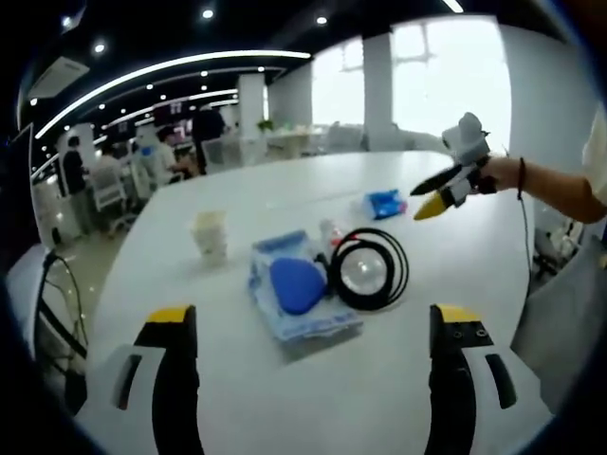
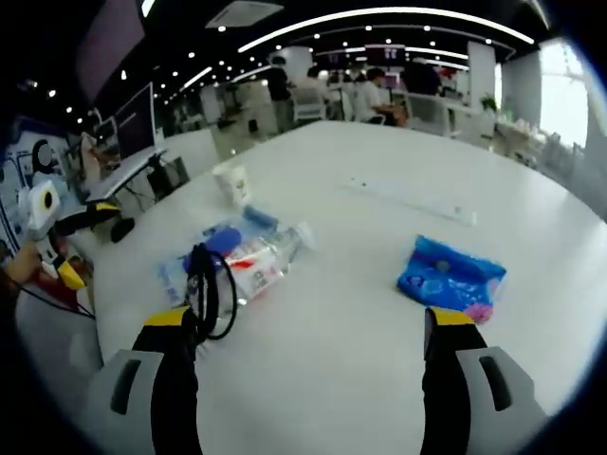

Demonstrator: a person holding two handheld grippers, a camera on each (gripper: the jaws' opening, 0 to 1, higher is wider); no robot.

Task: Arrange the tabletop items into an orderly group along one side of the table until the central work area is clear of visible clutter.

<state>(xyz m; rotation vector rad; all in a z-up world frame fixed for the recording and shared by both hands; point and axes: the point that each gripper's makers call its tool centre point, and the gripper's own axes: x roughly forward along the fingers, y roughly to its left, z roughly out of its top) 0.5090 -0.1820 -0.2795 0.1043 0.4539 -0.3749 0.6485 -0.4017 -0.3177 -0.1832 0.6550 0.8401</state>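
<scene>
Yellow-tipped black jaws of the left tongs [image 1: 308, 327] are seen spread wide apart in the left gripper view, released and holding nothing, above the white worktop [image 1: 237, 398]. Between the jaws, toward twelve o'clock, a clear plastic pouch [image 1: 302, 294] is laid flat, with a blue rounded item [image 1: 296, 284] inside it. Touching the pouch at its three o'clock side, a coiled black cable [image 1: 370, 268] is found around a shiny round object [image 1: 363, 272]. A small bottle [image 1: 332, 232] is glimpsed just behind the coil, though it is too blurred to be read. A white paper cup [image 1: 211, 234] is stood upright at ten o'clock of the pouch, a little apart. A blue packet [image 1: 385, 203] is placed near one o'clock, and the right tongs [image 1: 434, 196] are held just beside it by a hand [image 1: 501, 172], jaws parted.

In the right gripper view, the right tongs [image 2: 308, 327] are likewise seen released, jaws wide apart and empty. The blue packet [image 2: 450, 276] is found just beyond the right-hand jaw at one o'clock. At eleven o'clock the coiled black cable [image 2: 211, 289] is seen by the left-hand jaw, with a clear bottle with a red-and-white label [image 2: 266, 261] lying on its side against the pouch [image 2: 204, 256]. The paper cup [image 2: 232, 182] is stood farther off at eleven o'clock. The left tongs [image 2: 66, 248] are seen at nine o'clock, beyond the worktop [image 2: 322, 379] edge. People at desks [image 2: 379, 90] are seen in the background at twelve o'clock.
</scene>
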